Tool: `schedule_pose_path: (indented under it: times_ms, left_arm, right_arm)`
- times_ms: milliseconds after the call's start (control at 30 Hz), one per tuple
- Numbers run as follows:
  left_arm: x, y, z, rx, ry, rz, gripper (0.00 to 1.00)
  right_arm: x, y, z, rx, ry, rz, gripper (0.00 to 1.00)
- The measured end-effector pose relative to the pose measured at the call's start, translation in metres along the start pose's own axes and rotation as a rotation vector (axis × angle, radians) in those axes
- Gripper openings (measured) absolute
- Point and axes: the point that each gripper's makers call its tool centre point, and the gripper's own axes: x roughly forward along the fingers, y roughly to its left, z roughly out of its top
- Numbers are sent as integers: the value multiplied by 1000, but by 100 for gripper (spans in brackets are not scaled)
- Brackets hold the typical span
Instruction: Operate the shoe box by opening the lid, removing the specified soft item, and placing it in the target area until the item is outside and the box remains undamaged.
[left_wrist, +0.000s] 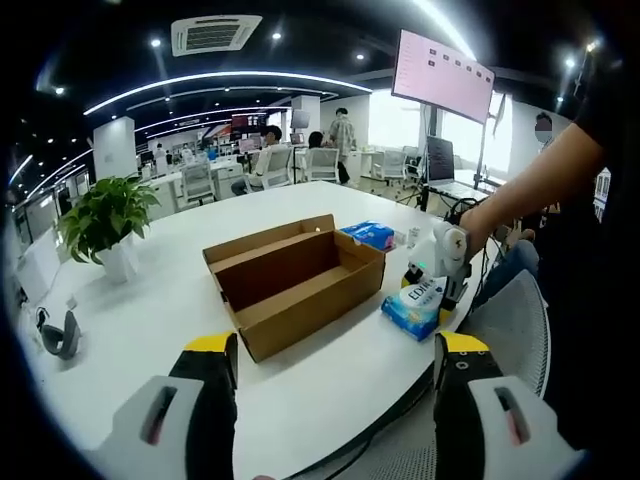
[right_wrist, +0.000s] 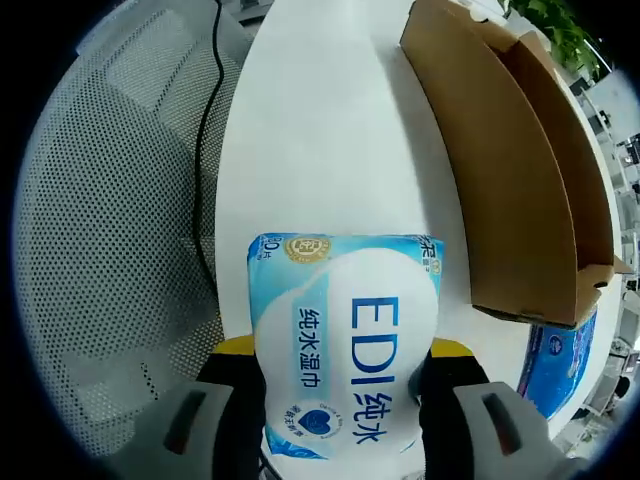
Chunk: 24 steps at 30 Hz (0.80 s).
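Here the box (left_wrist: 296, 281) sits open on the white table (left_wrist: 140, 330), its inside looking empty as far as the left gripper view shows. The left gripper (left_wrist: 335, 365) hangs short of the box, jaws spread wide with nothing between them. A potted plant (left_wrist: 105, 222) stands far left, and a small dark gadget (left_wrist: 60, 338) lies near the table's near-left edge.

Moving right, a second blue pack (left_wrist: 368, 234) lies just beside the box's far corner. Further right, the right gripper (left_wrist: 440, 268) comes in from the person's arm (left_wrist: 535, 190), holding the wipes pack (left_wrist: 414, 306) near the table edge, just beside the box's right end.

In the right gripper view, the pack (right_wrist: 345, 345) is pinched between the right gripper's (right_wrist: 340, 400) jaws — yellow tips showing at either side of it — with the table below, a mesh chair (right_wrist: 110, 230) to the left and the box wall (right_wrist: 520, 190) to the right. Whether the pack's bottom touches the table I cannot tell.

The item looks already out, so the step in hand is probably the set-down. To do it well: lower the pack flat onto bare table, well in from the edge, since the chair and the drop are close. Keep it off the box wall, so the cardboard isn't nudged or creased. Spread the jaws only once the pack rests fully — it is soft and may sag or tip — then draw the gripper straight back.
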Motion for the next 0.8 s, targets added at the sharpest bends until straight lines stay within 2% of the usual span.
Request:
schedule_pose_path:
  times_ms: [800]
  left_arm:
    - [11,10,1,6,15,27,79]
  right_arm:
    - [-2,-6,-43,-8,13,6,59]
